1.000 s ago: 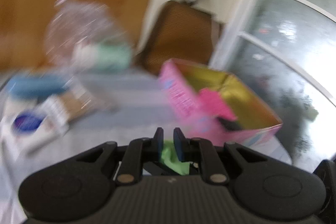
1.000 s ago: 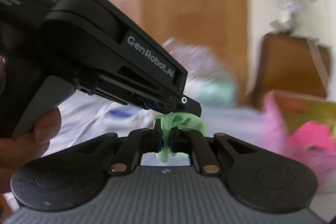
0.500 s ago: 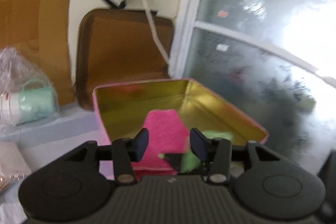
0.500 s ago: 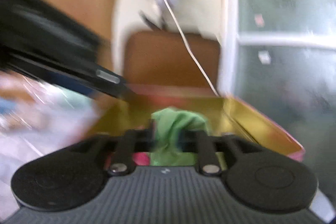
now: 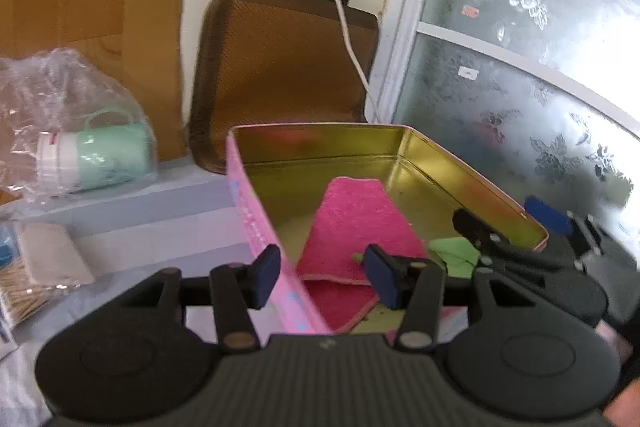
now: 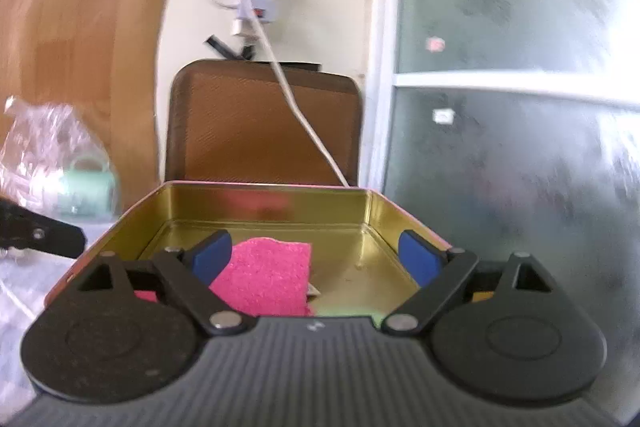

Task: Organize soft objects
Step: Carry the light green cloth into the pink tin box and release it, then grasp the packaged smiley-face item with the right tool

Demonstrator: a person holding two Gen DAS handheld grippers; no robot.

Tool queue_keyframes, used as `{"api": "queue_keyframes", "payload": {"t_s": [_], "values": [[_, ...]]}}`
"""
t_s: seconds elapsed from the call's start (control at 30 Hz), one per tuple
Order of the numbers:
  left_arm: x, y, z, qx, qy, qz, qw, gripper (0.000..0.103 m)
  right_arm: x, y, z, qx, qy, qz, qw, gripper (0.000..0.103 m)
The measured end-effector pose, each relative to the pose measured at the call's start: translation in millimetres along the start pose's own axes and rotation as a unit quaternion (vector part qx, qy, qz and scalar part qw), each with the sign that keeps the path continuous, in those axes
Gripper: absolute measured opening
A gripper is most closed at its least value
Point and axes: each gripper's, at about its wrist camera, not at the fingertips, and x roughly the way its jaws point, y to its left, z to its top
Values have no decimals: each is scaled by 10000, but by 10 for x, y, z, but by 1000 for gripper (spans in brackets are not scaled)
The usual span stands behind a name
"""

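Observation:
A pink tin box (image 5: 256,223) with a gold inside stands open on the table. A pink cloth (image 5: 356,227) lies in it, and a green cloth (image 5: 456,253) lies beside it near the box's front right corner. My left gripper (image 5: 324,277) is open and empty, straddling the box's left wall. My right gripper (image 6: 316,259) is open and empty above the box (image 6: 264,205), over the pink cloth (image 6: 264,275). The right gripper also shows in the left wrist view (image 5: 516,223), just behind the green cloth.
A clear plastic bag holding a mint-green cup (image 5: 100,155) lies left of the box. A packet of cotton swabs (image 5: 36,267) lies at the near left. A brown tray (image 5: 280,67) leans on the wall behind the box. A white cable (image 6: 296,107) hangs down to it.
Both grippers swung to the tin box. The left gripper opened first, then the right gripper opened and the green cloth dropped into the box.

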Motion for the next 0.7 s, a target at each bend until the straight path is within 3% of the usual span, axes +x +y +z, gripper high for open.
{"api": "queue_keyframes", "payload": {"t_s": [0.07,0.2,0.27,0.43,0.53,0.6,0.7], "values": [[-110,104,-33,-81,-99,20,9999,48,-89,-4,58,122,-255,22,9996,92],[-351,441,-202,-285,-211,238,9991,48,-253,68,101,452,-601,474,9960,90],[-472,673,-338,-438,-195,444,9979,48,-341,194,86,498,-643,817,9933,80],[-820,1320,-667,-870,-181,1146,9894,48,-486,665,112,354,-505,1799,9818,70],[-1053,1713,-826,-1031,-304,1767,9784,50,-477,1066,105,164,-203,2525,9672,69],[-1172,1960,-927,-1078,-364,2357,9652,50,-433,1305,136,82,57,2925,9562,68],[-1301,2314,-1079,-1439,-451,2815,9476,51,-383,1742,120,-328,210,3249,9449,68]]}}
